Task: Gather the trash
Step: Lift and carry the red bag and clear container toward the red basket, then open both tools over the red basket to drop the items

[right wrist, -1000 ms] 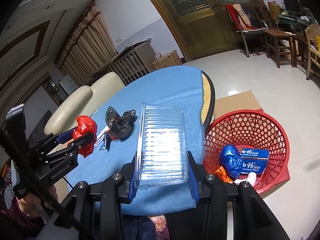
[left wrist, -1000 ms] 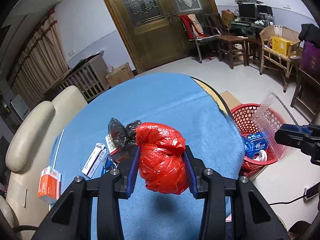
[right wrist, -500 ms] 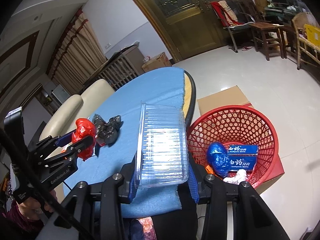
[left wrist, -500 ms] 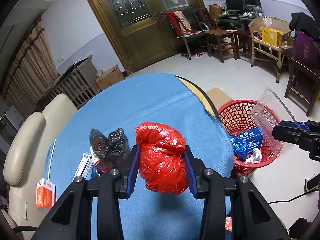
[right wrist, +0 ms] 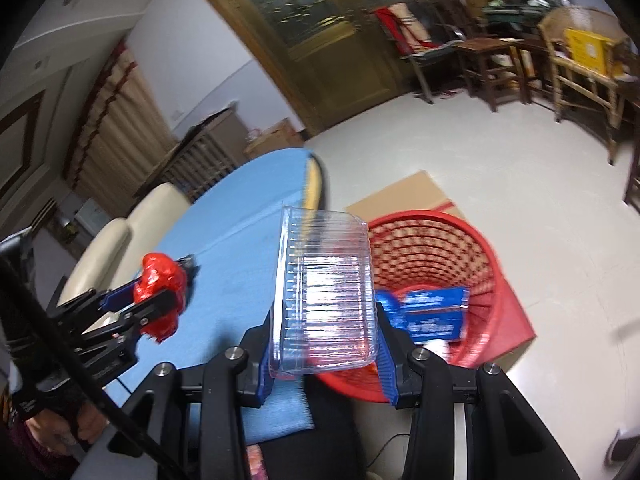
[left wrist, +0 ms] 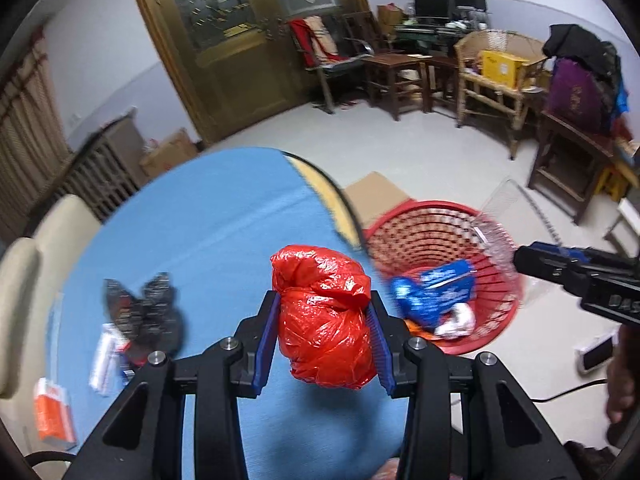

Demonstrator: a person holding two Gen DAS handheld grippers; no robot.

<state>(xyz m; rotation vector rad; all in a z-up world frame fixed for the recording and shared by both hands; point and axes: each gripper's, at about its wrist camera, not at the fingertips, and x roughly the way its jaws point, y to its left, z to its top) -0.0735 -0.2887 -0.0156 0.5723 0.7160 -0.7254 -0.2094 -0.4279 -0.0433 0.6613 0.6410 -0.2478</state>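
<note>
Left wrist view: gripping a crumpled red plastic bag (left wrist: 326, 316) between the blue-padded jaws of the left gripper (left wrist: 325, 334), jaws closed on both sides of the bundle and holding it above the near part of the round table covered in blue cloth (left wrist: 224, 216). Lying further left on the cloth, a crinkled black plastic bag (left wrist: 142, 310), touching a small white carton (left wrist: 105, 360) and other small scraps too blurred to tell apart; nearer the left edge, an orange and white box (left wrist: 54, 416). Standing on the floor just beside the table's right edge, a round red plastic mesh basket (left wrist: 436, 236) resting on a flat sheet of brown cardboard (left wrist: 374, 192), holding a blue toothpaste box (left wrist: 444, 280), a shiny blue wrapper and something white. Reaching in from the right, the right gripper (left wrist: 520, 258), carrying a clear ribbed plastic tray (left wrist: 496, 236) over the basket's far right rim. Right wrist view: clamping that clear ribbed plastic tray (right wrist: 324, 296) upright between the right gripper (right wrist: 326, 344) jaws, closed on its two long sides, hanging above the table's edge with the red basket (right wrist: 456, 248) just to its right and lower down. Showing inside the basket, the blue toothpaste box (right wrist: 434, 312). Holding the red bag (right wrist: 160, 280) over the blue cloth at the left, the left gripper (right wrist: 154, 300), well apart from the tray.
</note>
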